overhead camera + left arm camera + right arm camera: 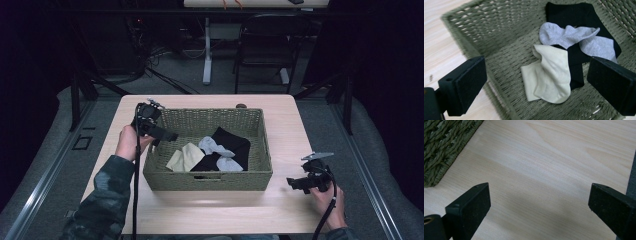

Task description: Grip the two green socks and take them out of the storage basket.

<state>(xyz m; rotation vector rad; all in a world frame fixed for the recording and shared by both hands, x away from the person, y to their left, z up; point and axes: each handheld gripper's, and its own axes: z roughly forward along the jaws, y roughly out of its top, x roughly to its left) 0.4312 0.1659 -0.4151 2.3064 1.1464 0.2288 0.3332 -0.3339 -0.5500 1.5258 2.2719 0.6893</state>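
A green woven basket [165, 177] stands in the middle of the wooden table [285, 125]. Inside lie a cream sock [183, 157] [549, 75], a grey sock [216, 149] [569, 35] and a black garment [235, 142] [574, 15]. My left gripper [170, 136] [536, 82] hovers over the basket's left rim, open, jaws wide apart and aimed at the cream sock, holding nothing. My right gripper [292, 183] [540, 210] is open above bare table to the right of the basket [441, 147], with nothing between its jaws.
Table edges run close to the basket's front and right. A small dark knob [241, 105] sits at the table's far edge. Behind the table are a chair [265, 45], a desk leg [207, 50] and floor cables.
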